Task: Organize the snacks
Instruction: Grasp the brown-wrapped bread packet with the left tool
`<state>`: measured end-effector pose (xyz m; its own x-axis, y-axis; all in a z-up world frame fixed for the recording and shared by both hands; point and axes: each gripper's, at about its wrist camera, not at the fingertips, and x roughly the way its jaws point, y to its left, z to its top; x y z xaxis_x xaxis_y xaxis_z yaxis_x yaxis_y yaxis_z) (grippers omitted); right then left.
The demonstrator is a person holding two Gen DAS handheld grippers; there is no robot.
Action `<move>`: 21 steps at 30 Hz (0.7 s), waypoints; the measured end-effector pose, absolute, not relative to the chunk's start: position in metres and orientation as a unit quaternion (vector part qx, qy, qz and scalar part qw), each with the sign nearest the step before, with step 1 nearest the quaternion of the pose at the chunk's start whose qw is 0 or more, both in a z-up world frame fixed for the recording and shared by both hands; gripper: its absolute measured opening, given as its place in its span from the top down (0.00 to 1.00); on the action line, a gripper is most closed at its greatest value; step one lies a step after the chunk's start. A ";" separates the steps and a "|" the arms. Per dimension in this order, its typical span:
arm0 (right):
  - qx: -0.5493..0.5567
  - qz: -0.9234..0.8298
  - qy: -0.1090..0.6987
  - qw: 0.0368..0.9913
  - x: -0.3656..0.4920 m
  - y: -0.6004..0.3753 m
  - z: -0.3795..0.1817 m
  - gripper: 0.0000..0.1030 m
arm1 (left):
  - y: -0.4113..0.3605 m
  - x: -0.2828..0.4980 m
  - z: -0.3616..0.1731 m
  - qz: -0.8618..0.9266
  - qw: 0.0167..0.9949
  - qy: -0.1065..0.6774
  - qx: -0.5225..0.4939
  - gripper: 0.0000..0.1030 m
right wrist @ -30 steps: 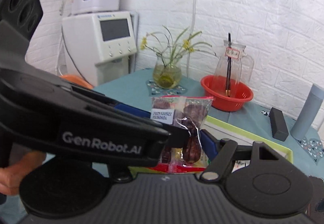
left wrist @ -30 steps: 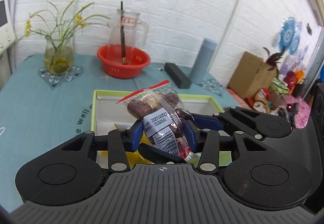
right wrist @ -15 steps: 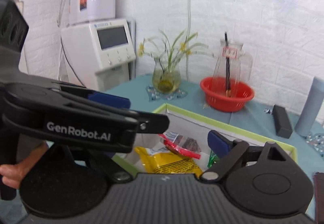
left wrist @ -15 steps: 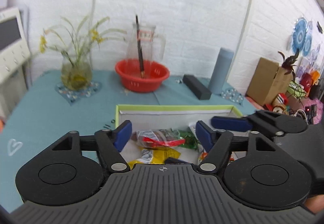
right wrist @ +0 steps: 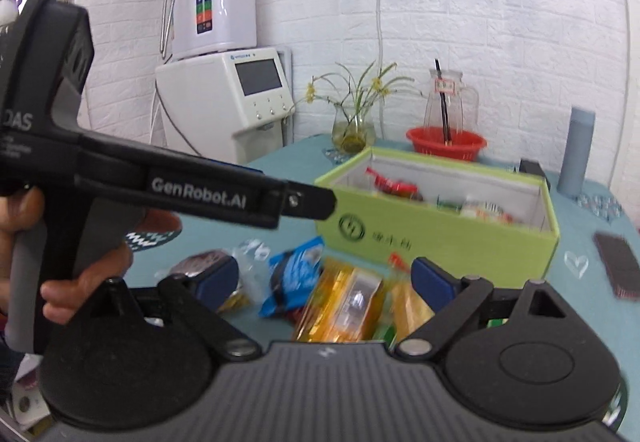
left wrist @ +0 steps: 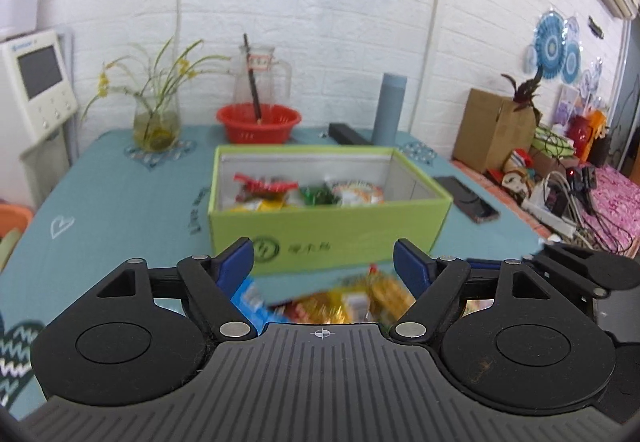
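A green box (left wrist: pixel 328 230) (right wrist: pixel 440 230) sits on the teal table and holds several snack packets, among them a red-edged clear bag of dark snacks (left wrist: pixel 264 186) (right wrist: pixel 394 186). Loose packets lie in front of the box: a blue one (right wrist: pixel 294 274) (left wrist: pixel 248 298), yellow ones (right wrist: pixel 344 302) (left wrist: pixel 360 298) and a dark clear bag (right wrist: pixel 200 264). My left gripper (left wrist: pixel 324 266) is open and empty above these loose packets. My right gripper (right wrist: pixel 324 278) is open and empty over the same pile. The left gripper's body (right wrist: pixel 180 190) crosses the right wrist view.
Behind the box stand a red basin (left wrist: pixel 259 122) with a glass jug, a flower vase (left wrist: pixel 156 122), a grey bottle (left wrist: pixel 389 108) and a black bar (left wrist: pixel 348 136). A phone (left wrist: pixel 466 199) lies right of the box. A white appliance (right wrist: pixel 240 98) stands at the left.
The left gripper opened and let the red-edged bag of dark snacks drop into the box. Both grippers then drew back and down to the loose packets in front of the box.
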<state>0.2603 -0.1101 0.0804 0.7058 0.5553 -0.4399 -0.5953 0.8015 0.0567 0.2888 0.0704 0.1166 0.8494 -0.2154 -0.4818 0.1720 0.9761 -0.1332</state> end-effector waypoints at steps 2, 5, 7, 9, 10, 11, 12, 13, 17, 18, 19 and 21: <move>-0.011 0.312 0.240 0.919 0.243 -0.115 0.066 0.10 | 0.085 0.276 0.102 -0.080 0.959 0.268 -0.047 0.38; 0.039 0.331 0.271 0.903 0.219 -0.115 0.039 0.10 | 0.121 0.265 0.081 -0.042 0.952 0.294 -0.073 0.41; 0.046 0.341 0.291 0.893 0.211 -0.107 0.025 0.10 | 0.150 0.264 0.071 -0.013 0.944 0.313 -0.104 0.44; 0.041 0.350 0.308 0.884 0.210 -0.096 0.017 0.10 | 0.177 0.263 0.065 0.008 0.938 0.318 -0.135 0.45; 0.036 0.350 0.312 0.883 0.210 -0.092 0.016 0.10 | 0.186 0.263 0.063 0.012 0.936 0.320 -0.145 0.45; 0.029 0.349 0.313 0.883 0.210 -0.088 0.016 0.10 | 0.195 0.265 0.060 0.016 0.933 0.324 -0.155 0.45; 0.024 0.352 0.312 0.882 0.211 -0.084 0.017 0.10 | 0.199 0.267 0.058 0.015 0.931 0.328 -0.159 0.44; 0.019 0.353 0.311 0.882 0.211 -0.082 0.018 0.10 | 0.202 0.270 0.054 0.005 0.929 0.334 -0.157 0.43; 0.017 0.358 0.321 0.877 0.212 -0.076 0.017 0.10 | 0.197 0.290 0.031 0.002 0.919 0.372 -0.130 0.48; 0.015 0.357 0.323 0.876 0.212 -0.077 0.016 0.10 | 0.193 0.291 0.027 0.005 0.919 0.375 -0.120 0.47; 0.012 0.355 0.324 0.877 0.212 -0.076 0.016 0.10 | 0.189 0.289 0.026 0.005 0.923 0.369 -0.111 0.47; 0.006 0.353 0.327 0.877 0.214 -0.076 0.015 0.10 | 0.181 0.283 0.026 -0.014 0.924 0.367 -0.105 0.60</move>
